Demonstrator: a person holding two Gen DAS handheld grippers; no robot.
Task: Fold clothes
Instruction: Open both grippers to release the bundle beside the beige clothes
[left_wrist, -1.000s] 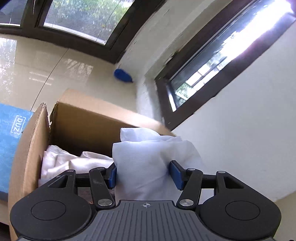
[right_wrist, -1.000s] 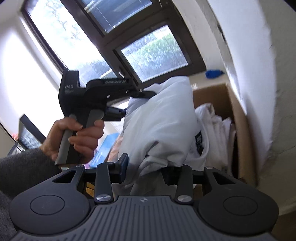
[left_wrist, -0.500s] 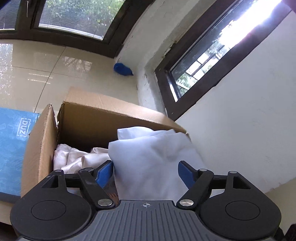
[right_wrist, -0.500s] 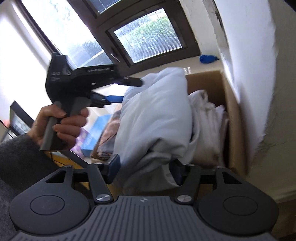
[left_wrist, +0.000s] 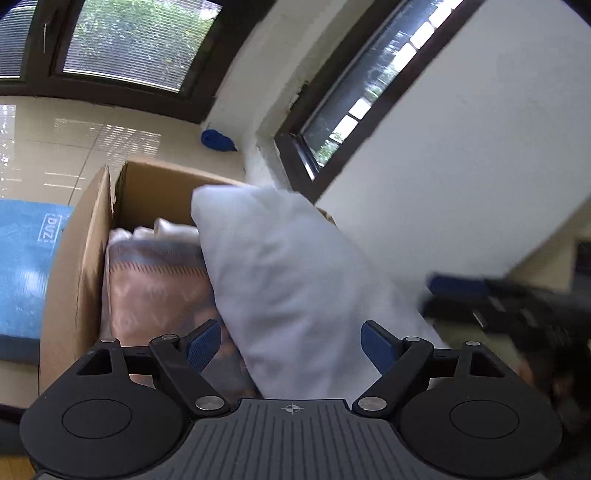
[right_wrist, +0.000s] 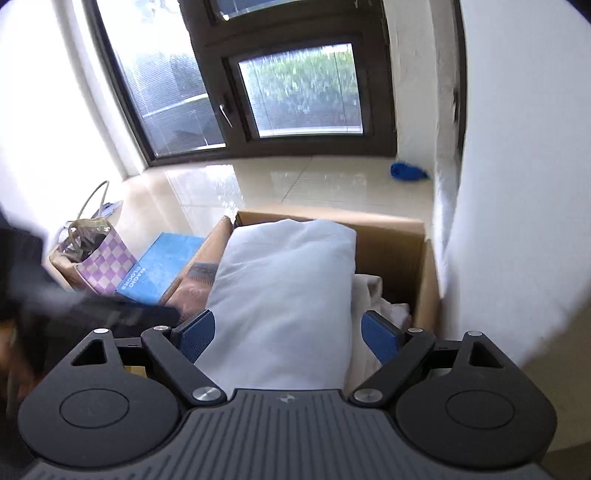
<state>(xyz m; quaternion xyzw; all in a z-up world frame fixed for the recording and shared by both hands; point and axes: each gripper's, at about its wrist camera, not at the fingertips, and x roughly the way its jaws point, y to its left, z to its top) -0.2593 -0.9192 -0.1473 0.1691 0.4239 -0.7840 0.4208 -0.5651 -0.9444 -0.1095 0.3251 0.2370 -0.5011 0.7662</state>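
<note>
Leftmost, a blue book (right_wrist: 159, 267) lies on the tiled floor beside the cardboard box (left_wrist: 81, 266), where a brownish patterned cloth (left_wrist: 159, 288) sits at the box's left side. Next, the folded white garment (right_wrist: 284, 295) rests in the box on the other clothes, and both the left gripper (left_wrist: 291, 341) and right gripper (right_wrist: 288, 332) have their blue pads spread wide apart, gripping nothing

Both grippers, left (left_wrist: 291, 345) and right (right_wrist: 290, 336), are black with ribbed grey bases, silver screws, and blue fingertip pads (left_wrist: 204, 345); possibly identical.
</note>
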